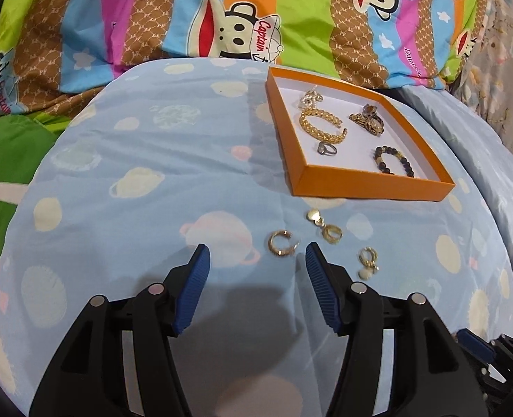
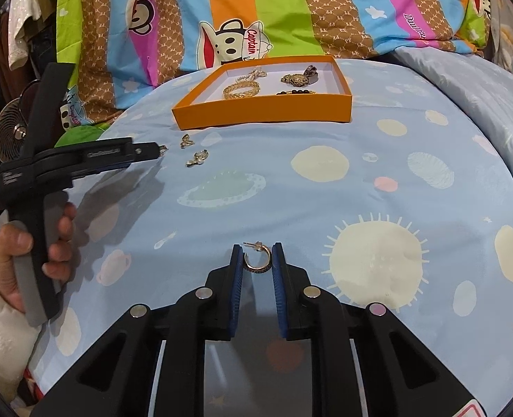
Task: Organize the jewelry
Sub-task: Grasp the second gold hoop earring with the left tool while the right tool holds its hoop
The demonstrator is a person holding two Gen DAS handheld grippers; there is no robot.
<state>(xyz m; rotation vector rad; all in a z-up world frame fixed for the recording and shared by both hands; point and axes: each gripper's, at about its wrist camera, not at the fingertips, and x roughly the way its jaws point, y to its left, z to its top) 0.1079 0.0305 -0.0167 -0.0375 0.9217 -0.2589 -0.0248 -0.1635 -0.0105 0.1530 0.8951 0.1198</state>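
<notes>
Far left in the right wrist view there's the person's hand (image 2: 30, 260) wrapped round the handle of the left tongs (image 2: 161, 149), which reach out low over the light blue planet-print bedspread (image 2: 326, 208).

From the left camera those left tongs (image 1: 256, 260) are spread wide with nothing in them, blue pads either side of a gold hoop earring (image 1: 282, 242) lying flat on the bedspread just ahead of the tips. A bit right of that is a gold disc-and-hoop earring (image 1: 326, 226), and further right a hoop earring with a pale drop (image 1: 368, 262), just beside the right finger.

Behind them sits the orange box lid (image 1: 371, 186), white inside, holding a gold braided cuff (image 1: 320, 127), a silver ring (image 1: 326, 148), a dark beaded bracelet (image 1: 393, 161), a pearly piece (image 1: 310, 97) at the back and a clump of dark gold rings (image 1: 367, 120).

The right tongs (image 2: 257, 255) are narrowed down on a small gold half-hoop earring (image 2: 256, 260), which stands on edge between the pads with its post pointing left. Looks pinched, both pads touching it. It's well short of the box lid (image 2: 263, 111).

Striped cartoon monkey bedding (image 2: 256, 17) is bunched up behind everything.
</notes>
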